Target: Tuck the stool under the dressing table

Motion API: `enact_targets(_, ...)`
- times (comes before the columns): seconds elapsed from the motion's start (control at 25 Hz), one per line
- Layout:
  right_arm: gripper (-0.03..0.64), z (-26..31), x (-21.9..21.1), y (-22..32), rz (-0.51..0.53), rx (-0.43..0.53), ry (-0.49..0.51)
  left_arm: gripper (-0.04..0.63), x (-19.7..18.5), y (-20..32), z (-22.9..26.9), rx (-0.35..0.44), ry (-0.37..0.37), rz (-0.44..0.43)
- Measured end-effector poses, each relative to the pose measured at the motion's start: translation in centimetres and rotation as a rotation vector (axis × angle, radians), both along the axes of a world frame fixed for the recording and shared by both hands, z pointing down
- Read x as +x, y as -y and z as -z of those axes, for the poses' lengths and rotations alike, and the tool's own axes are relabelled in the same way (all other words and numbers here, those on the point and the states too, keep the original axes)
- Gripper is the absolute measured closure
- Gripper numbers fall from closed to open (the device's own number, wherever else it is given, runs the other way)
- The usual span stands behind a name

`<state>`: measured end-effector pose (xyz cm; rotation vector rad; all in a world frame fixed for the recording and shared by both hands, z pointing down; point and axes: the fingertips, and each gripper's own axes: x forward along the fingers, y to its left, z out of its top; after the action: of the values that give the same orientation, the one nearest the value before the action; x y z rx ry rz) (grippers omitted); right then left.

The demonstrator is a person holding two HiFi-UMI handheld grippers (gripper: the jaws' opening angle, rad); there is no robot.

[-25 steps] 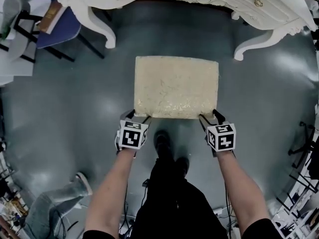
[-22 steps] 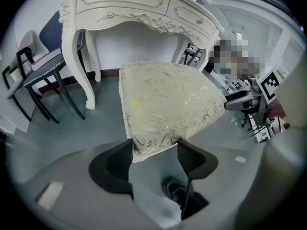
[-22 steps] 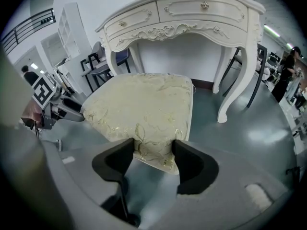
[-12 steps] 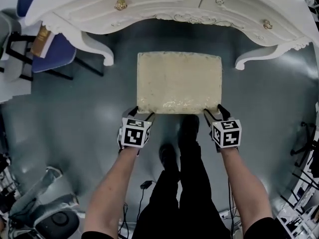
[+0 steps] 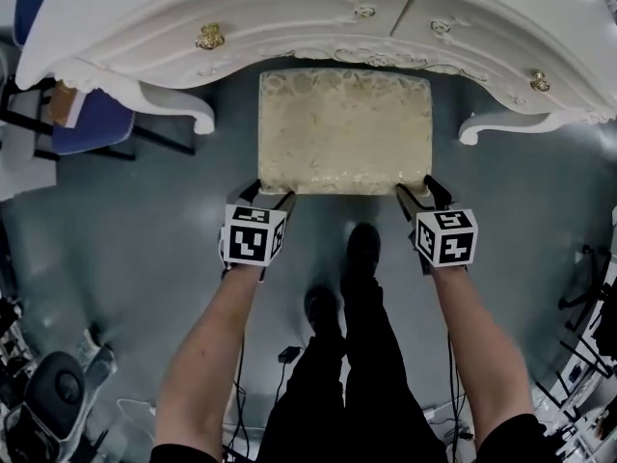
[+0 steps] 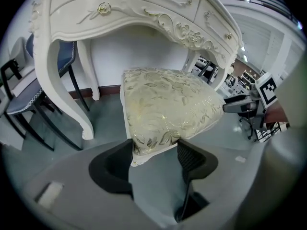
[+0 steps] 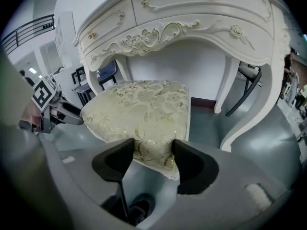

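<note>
Pushing is the step in hand, I think, and the stool (image 5: 342,128) looks only a little way in. The left tongs (image 5: 267,194) are clamped on the stool's near left corner. The right tongs (image 5: 419,191) are clamped on its near right corner. In each gripper view the soft, gold-patterned seat corner is squeezed between the two black jaws. So the stool sits right ahead of the tongs, touching both, and its seat stretches away from them toward the table (image 5: 289,17). The far edge of the seat is at the table's carved front edge and may be just under it. The rest of the seat is out in the open, on the tongs' side. The stool sits between the table's two front legs, with a gap on each side. The left leg (image 5: 198,119) is ahead of the left tongs and out to the side, and the right leg (image 5: 474,128) is the same for the right tongs. Next, I would guess, both tongs need to push straight ahead together, at the same speed, so the stool goes in straight and does not bump a leg. The grip should be tight until the seat is well under, and only then should the jaws let go.
</note>
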<state>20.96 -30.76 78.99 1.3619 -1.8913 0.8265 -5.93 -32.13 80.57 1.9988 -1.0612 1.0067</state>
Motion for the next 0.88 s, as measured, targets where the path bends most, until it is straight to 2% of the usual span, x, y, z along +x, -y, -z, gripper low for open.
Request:
enact_targets(0.16, 0.352, 0.5, 1.0, 3.9, 0.01, 0.025, -0.024, 0.285, 0.9, 2.6, 0.3, 0.025, -0.024, 0.033)
enact_targets(0.32, 0.35, 1.4, 1.7, 5.9, 0.01, 0.039, -0.023, 0.285, 1.5, 4.8, 0.4, 0.048, -0.029, 0.027)
enact_targets(0.4, 0.401, 1.6, 2.0, 5.6, -0.015, 0.034, -0.004, 0.284, 1.6, 5.8, 0.4, 0.053, -0.02, 0.017)
enact_targets(0.6, 0.439, 0.0, 1.7, 5.8, -0.099, -0.001, 0.022, 0.282, 1.7, 7.8, 0.4, 0.076, -0.008, 0.006)
enact_targets(0.72, 0.443, -0.1, 1.9, 7.6, -0.119, 0.056, 0.001, 0.284, 1.8, 9.2, 0.6, 0.092, -0.01, 0.004)
enact_targets(0.88, 0.445, 0.3, 2.7, 10.3, -0.083, 0.116, -0.004, 0.279, 2.6, 11.7, 0.7, 0.119, -0.021, 0.005)
